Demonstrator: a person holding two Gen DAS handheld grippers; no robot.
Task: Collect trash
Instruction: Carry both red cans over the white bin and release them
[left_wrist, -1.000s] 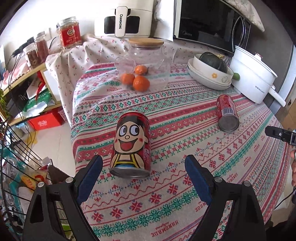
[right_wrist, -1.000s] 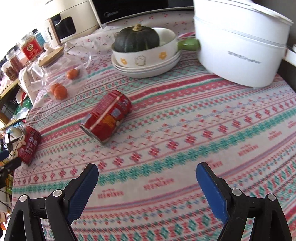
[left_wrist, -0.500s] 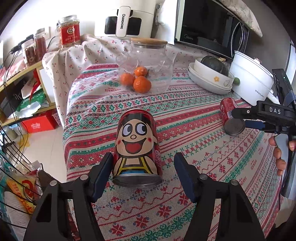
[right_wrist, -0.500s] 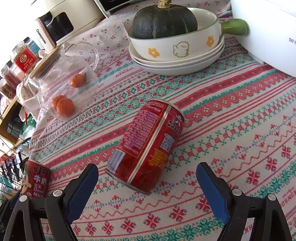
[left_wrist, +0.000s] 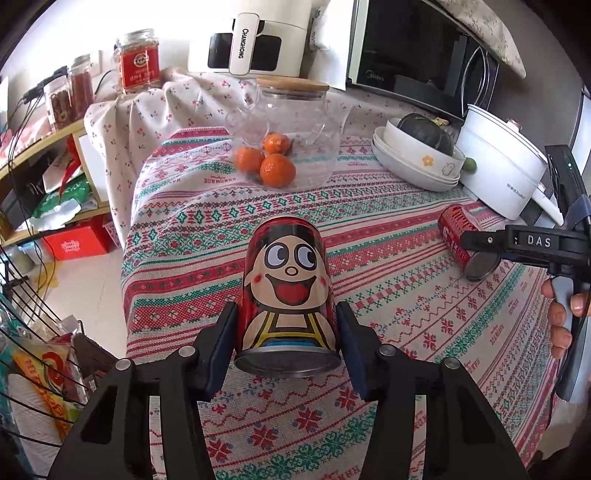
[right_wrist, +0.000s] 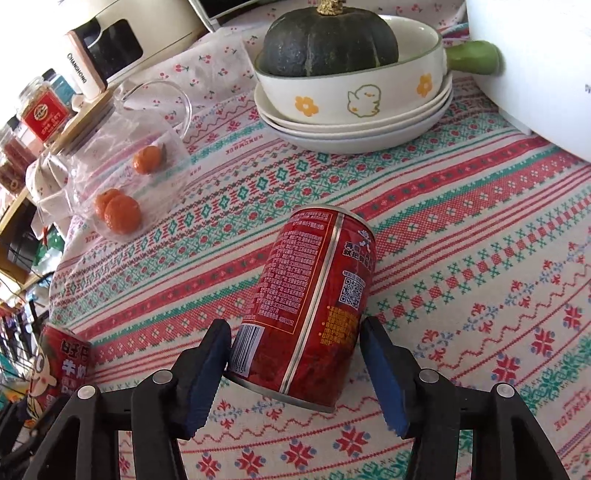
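My left gripper (left_wrist: 287, 345) has just been closing its jaws around the cartoon-face milk can (left_wrist: 288, 295), which lies on its side with its base toward me; both blue pads now sit against its flanks, so I judge it gripped across the narrow width, the only way a round can won't roll out. My right gripper (right_wrist: 295, 363) has also just been closing on the second red can (right_wrist: 314, 295), lying tilted with its barcode end toward me. The left pad touches it near the barcode, but the right pad looks a sliver clear of the wall, so I would not call that one held yet. Taking one can per hand suits collecting both at once.

Both cans rest on the desk, covered by a woven cloth (left_wrist: 406, 314) of red, green and white bands whose texture should keep them from sliding. Behind stand a glass jar (left_wrist: 295, 129) of tangerines, stacked bowls (right_wrist: 351, 110) carrying a dark green squash (right_wrist: 328, 37), a white electric pot (left_wrist: 506, 162), an air fryer (left_wrist: 251, 40) and a microwave (left_wrist: 417, 51). A wire basket (left_wrist: 33, 369) holding wrappers sits low at my left, probably where the cans belong.
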